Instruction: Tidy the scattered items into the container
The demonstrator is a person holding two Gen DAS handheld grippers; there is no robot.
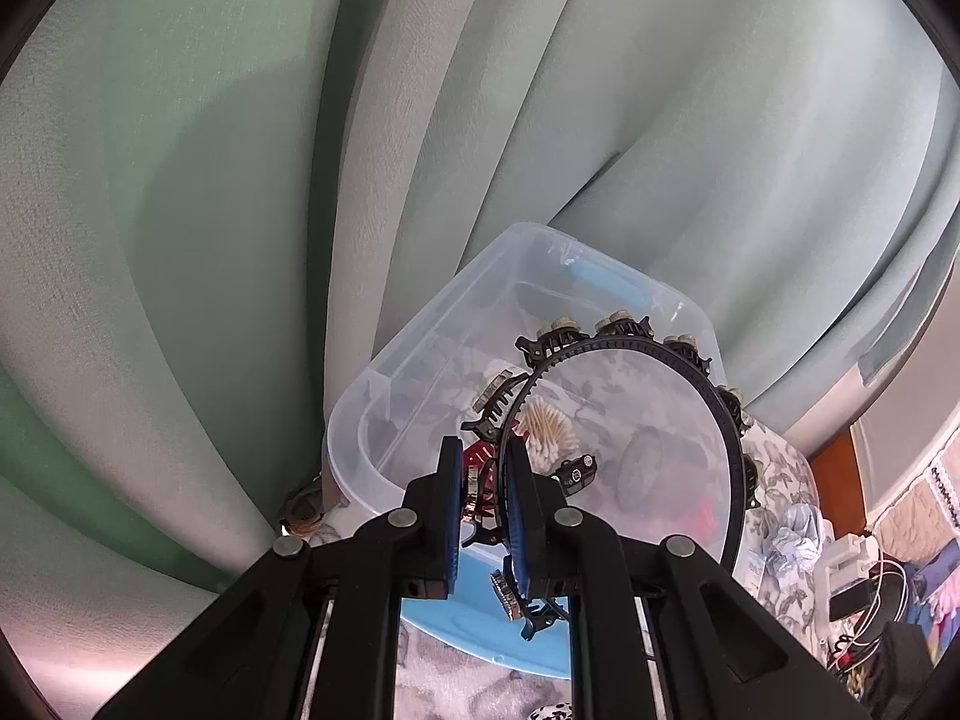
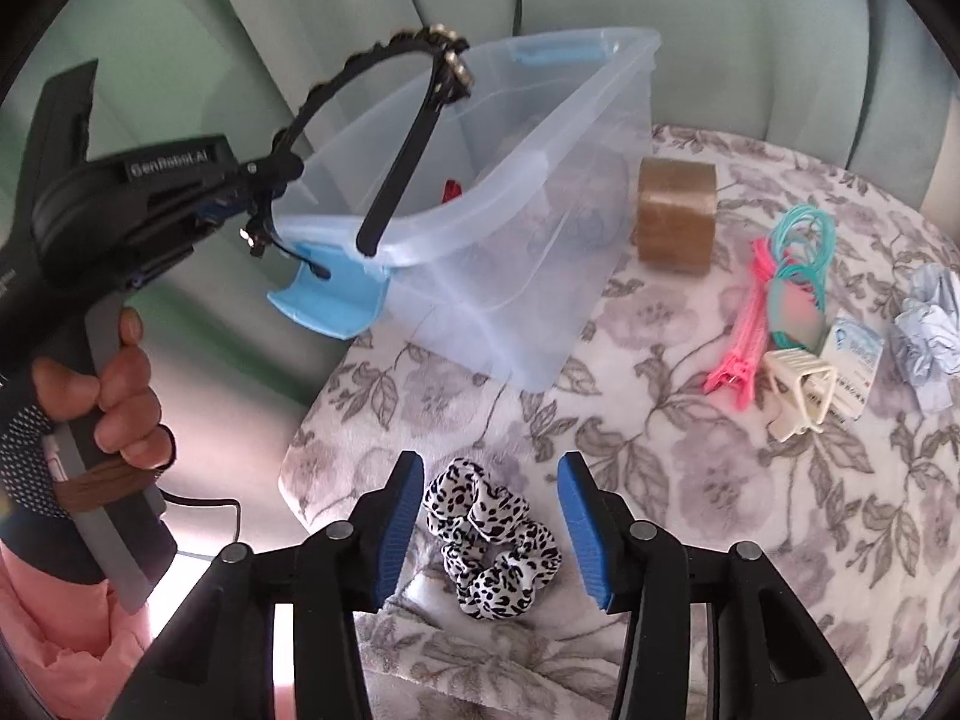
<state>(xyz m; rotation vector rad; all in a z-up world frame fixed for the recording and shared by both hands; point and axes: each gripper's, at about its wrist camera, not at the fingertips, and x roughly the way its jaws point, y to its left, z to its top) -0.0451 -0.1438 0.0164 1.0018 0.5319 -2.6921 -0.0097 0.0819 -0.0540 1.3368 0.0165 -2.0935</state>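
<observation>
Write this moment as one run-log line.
left gripper: shut on headband, over bin | right gripper: open around leopard scrunchie

Pale green curtain (image 1: pixel 240 240) in deep folds, grey floral blanket (image 2: pixel 750 510) covering the surface, soft daylight

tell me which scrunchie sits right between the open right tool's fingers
The leopard-print scrunchie, lying on the floral cover between the right tool fingers. The pale blue scrunchie lies far off at the cover's right edge.
</observation>
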